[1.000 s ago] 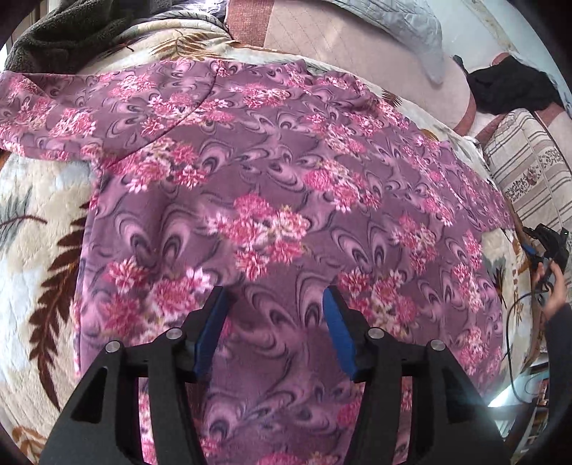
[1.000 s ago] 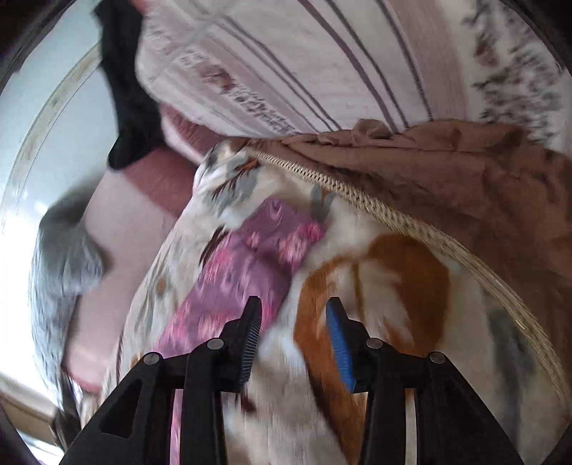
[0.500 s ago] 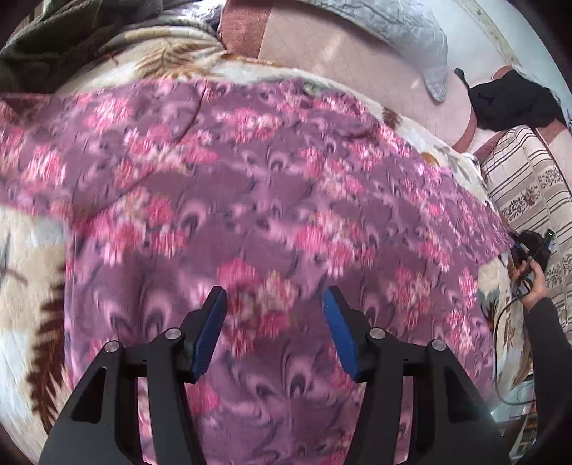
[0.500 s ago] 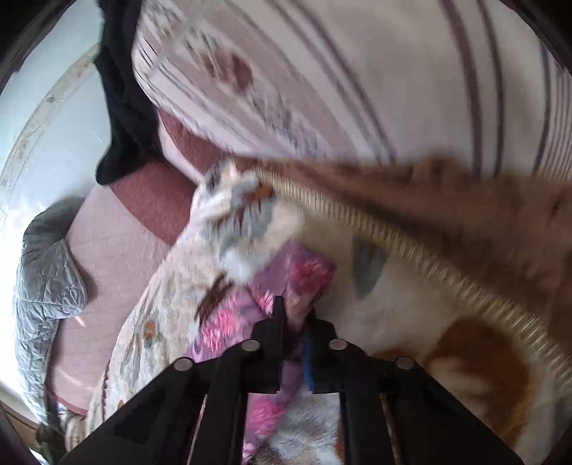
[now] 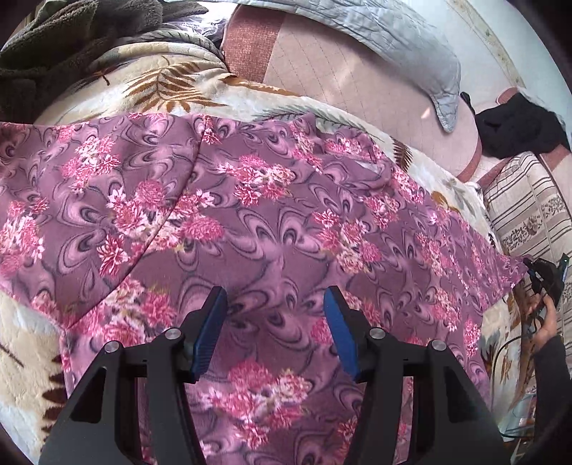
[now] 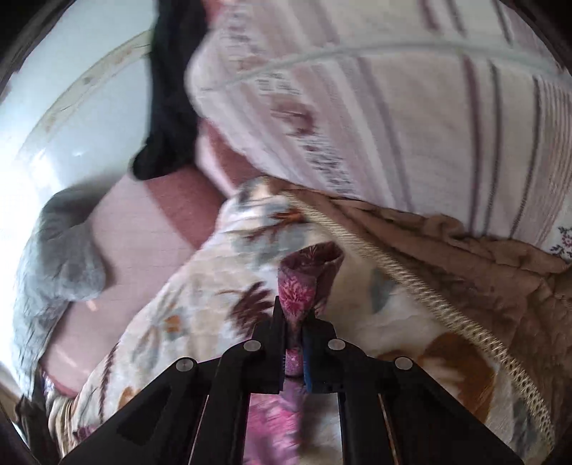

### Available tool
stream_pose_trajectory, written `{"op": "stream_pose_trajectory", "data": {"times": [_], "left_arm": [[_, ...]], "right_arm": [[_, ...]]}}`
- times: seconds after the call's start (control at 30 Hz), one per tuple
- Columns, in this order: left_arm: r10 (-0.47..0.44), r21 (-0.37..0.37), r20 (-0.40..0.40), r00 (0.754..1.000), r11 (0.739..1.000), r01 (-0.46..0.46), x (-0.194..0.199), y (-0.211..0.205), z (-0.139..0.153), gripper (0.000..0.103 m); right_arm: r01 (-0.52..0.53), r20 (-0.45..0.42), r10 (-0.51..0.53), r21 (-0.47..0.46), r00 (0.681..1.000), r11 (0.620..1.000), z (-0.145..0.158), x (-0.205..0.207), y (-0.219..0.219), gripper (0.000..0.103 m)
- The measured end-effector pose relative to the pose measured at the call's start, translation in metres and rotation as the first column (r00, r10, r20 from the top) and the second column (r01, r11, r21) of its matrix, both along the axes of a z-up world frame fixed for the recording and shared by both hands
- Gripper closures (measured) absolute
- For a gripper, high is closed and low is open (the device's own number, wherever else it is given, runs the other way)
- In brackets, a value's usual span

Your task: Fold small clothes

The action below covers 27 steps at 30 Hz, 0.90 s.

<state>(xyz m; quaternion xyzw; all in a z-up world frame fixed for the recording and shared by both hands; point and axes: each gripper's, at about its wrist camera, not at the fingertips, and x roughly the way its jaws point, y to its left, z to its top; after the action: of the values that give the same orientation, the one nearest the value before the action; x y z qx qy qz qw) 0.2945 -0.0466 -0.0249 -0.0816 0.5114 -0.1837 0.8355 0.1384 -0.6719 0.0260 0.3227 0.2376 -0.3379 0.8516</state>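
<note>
The purple floral garment point(image 5: 271, 229) is lying spread across the leaf-print blanket point(image 5: 168, 86), reaching toward its far corner. There the right gripper point(image 6: 295, 339) is pinching the cloth's end, seemingly to carry it over for a fold. The left gripper point(image 5: 275, 322) is hovering spread above the middle, holding nothing.

Bed point(image 5: 375, 89) carried a cream leaf-print blanket point(image 5: 161, 89), purple floral garment point(image 5: 268, 221) lay spread flat across it, grey quilt point(image 5: 393, 32) and striped pillow point(image 5: 525, 211) sat beyond.
</note>
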Motion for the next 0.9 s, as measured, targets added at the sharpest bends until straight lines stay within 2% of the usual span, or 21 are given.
{"op": "stream_pose_trajectory", "data": {"times": [0.2,0.33,0.53,0.73,0.9], "left_arm": [[-0.007,-0.029,0.011,1.000,1.000,0.007,0.004,0.005,-0.004,0.048],[-0.010,-0.024,0.016,1.000,1.000,0.010,0.006,0.009,-0.005,0.048],[-0.001,-0.046,-0.013,1.000,0.999,0.000,0.011,0.017,-0.006,0.048],[0.000,-0.089,-0.044,0.999,0.996,-0.004,0.014,0.027,-0.003,0.048],[0.025,-0.124,-0.045,0.999,0.992,-0.030,0.017,0.042,0.004,0.048]], "right_arm": [[-0.111,0.010,0.111,-0.031,0.994,0.993,0.022,0.018,0.054,0.096],[-0.167,0.014,0.167,-0.036,0.986,0.985,0.031,0.028,0.093,0.096],[-0.286,0.020,0.287,-0.019,0.958,0.958,0.033,0.051,0.160,0.096],[-0.428,0.018,0.428,0.002,0.904,0.904,0.028,0.084,0.240,0.096],[-0.543,0.013,0.543,0.018,0.839,0.839,0.022,0.113,0.306,0.096]]}}
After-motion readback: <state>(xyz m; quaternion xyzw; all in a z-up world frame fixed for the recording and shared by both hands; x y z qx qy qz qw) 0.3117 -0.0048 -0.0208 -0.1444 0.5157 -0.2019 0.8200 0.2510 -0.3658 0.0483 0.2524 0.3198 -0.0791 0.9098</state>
